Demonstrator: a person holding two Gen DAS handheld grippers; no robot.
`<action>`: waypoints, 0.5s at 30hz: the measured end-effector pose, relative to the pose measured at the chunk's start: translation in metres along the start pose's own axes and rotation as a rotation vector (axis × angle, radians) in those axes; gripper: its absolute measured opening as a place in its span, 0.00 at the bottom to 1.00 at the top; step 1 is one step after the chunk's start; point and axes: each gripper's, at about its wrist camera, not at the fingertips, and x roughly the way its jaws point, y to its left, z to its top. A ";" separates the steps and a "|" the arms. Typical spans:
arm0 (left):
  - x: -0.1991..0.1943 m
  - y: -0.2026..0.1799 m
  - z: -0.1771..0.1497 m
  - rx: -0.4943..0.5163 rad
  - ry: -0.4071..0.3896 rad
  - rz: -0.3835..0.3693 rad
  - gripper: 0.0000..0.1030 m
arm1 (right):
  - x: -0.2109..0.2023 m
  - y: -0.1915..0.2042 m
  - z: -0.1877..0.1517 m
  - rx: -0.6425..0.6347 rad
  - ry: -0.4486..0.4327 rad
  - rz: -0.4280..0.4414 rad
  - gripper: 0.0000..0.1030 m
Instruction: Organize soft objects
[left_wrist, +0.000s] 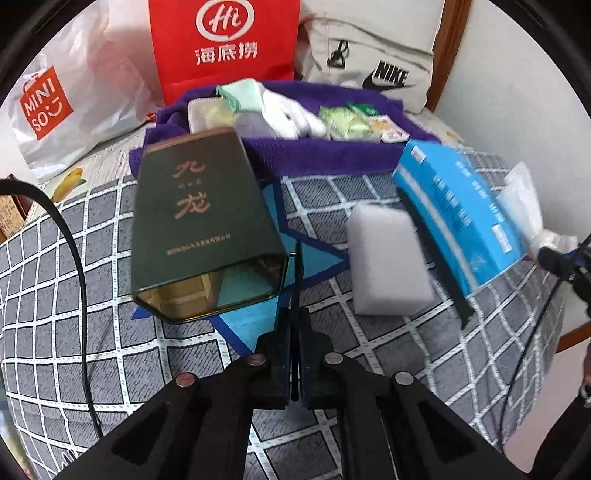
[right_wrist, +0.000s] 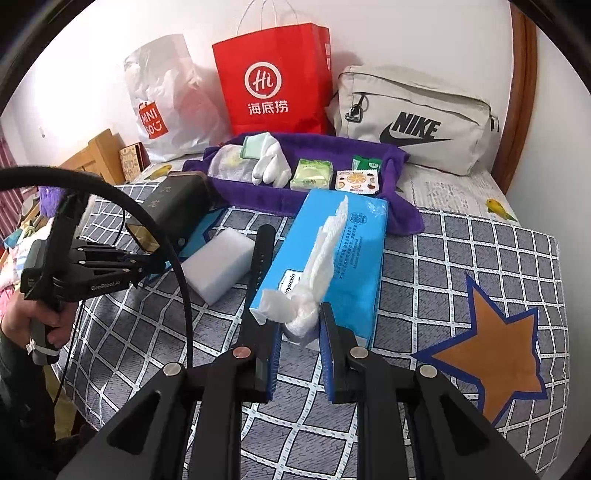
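Note:
My left gripper (left_wrist: 295, 314) is shut on a thin dark flap at the open end of a dark box (left_wrist: 203, 218) with gold lettering, which hangs tilted over the checked bedspread (left_wrist: 110, 295). In the right wrist view this gripper (right_wrist: 142, 267) and box (right_wrist: 173, 206) are at the left. My right gripper (right_wrist: 300, 317) is shut on a bunched white tissue (right_wrist: 325, 251) drawn out of the blue tissue box (right_wrist: 351, 258). A white sponge block (right_wrist: 218, 266) and a black strap (right_wrist: 262, 251) lie between the two boxes. Behind, a purple towel (right_wrist: 388, 155) holds a white glove (right_wrist: 269, 166) and small packets (right_wrist: 312, 179).
A red paper bag (right_wrist: 273, 81), a white plastic shopping bag (right_wrist: 166, 103) and a grey Nike bag (right_wrist: 413, 118) stand against the wall. A black cable (right_wrist: 173, 254) arcs over the bed's left side. A hand (right_wrist: 44, 325) grips the left tool. A wooden headboard (right_wrist: 524, 92) borders the right.

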 end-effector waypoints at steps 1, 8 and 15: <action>-0.004 0.000 0.001 0.000 -0.006 -0.009 0.04 | -0.001 0.000 0.000 0.001 -0.002 0.002 0.18; -0.030 -0.002 0.008 -0.010 -0.050 -0.034 0.04 | -0.009 0.002 0.004 0.010 -0.019 0.023 0.18; -0.052 -0.002 0.021 -0.018 -0.094 -0.033 0.04 | -0.019 0.008 0.018 0.001 -0.053 0.045 0.18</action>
